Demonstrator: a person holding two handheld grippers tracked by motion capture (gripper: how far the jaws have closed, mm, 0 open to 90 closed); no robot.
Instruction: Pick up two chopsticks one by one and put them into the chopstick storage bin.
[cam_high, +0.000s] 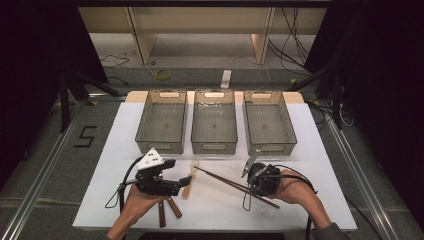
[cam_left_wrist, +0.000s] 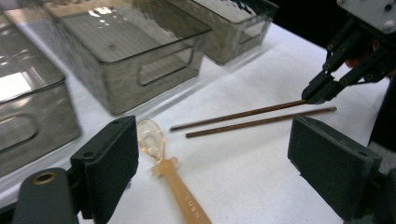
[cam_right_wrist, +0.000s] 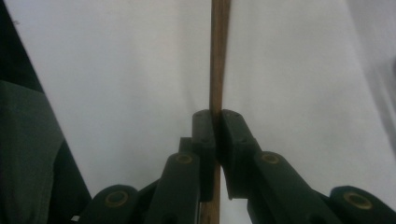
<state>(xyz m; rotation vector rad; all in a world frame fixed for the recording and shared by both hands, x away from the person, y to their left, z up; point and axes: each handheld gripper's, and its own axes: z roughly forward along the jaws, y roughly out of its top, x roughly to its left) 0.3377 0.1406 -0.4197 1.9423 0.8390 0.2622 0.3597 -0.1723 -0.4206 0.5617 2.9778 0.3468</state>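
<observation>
Two dark wooden chopsticks lie side by side on the white table top (cam_high: 300, 150). My right gripper (cam_high: 248, 189) (cam_left_wrist: 317, 92) (cam_right_wrist: 217, 116) is shut on one chopstick (cam_left_wrist: 238, 114) (cam_right_wrist: 219, 56) near its thick end. The other chopstick (cam_left_wrist: 261, 122) rests loose on the table right beside it. An amber translucent plastic spoon (cam_high: 189, 182) (cam_left_wrist: 161, 161) lies left of the chopsticks' tips. My left gripper (cam_high: 179, 184) (cam_left_wrist: 212, 154) stands open just above the table. The spoon's handle runs between its wide-apart jaws without touching either one.
Three translucent grey bins stand in a row at the back: left (cam_high: 161, 121), middle (cam_high: 214, 122) (cam_left_wrist: 126, 51), right (cam_high: 268, 122) (cam_left_wrist: 233, 23). Two brown sticks (cam_high: 167, 209) lie by the left hand near the front edge.
</observation>
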